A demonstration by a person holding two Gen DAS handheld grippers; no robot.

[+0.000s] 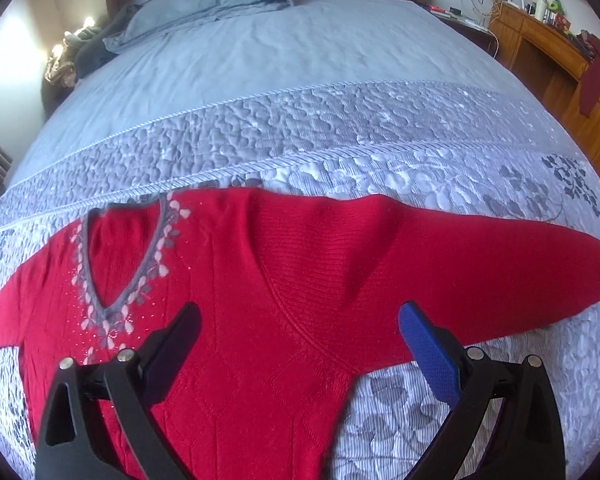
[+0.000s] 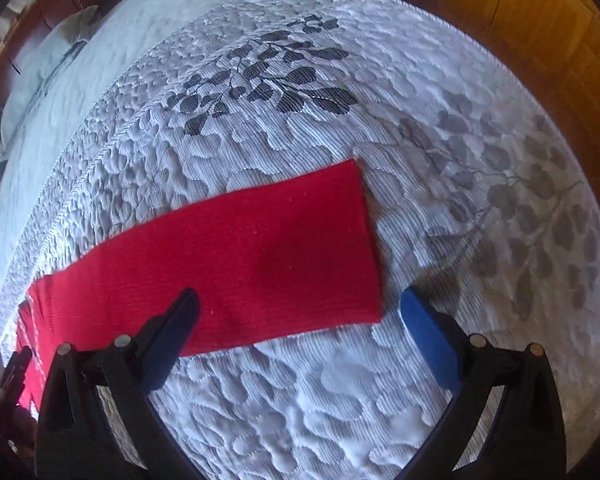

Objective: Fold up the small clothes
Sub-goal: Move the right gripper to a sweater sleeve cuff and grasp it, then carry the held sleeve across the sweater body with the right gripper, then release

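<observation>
Both grippers poised over a flat red sweater (image 1: 260, 300), first fold not yet begun.

The sweater lies front-up on the quilted bedspread (image 1: 380, 140); the left gripper (image 1: 300, 320) hangs released above its chest, beside the V-neck (image 1: 120, 256), and the right gripper (image 2: 300, 308) hangs released, empty, over the sleeve cuff (image 2: 320, 240). Next, I judge, the right one must pinch that cuff and carry the sleeve toward the V-neck.

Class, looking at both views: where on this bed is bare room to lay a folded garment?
Free: the plain blue sheet between the pillow and quilted band, and the quilt beyond the sleeve cuff. Crowded: the red sweater.
</observation>
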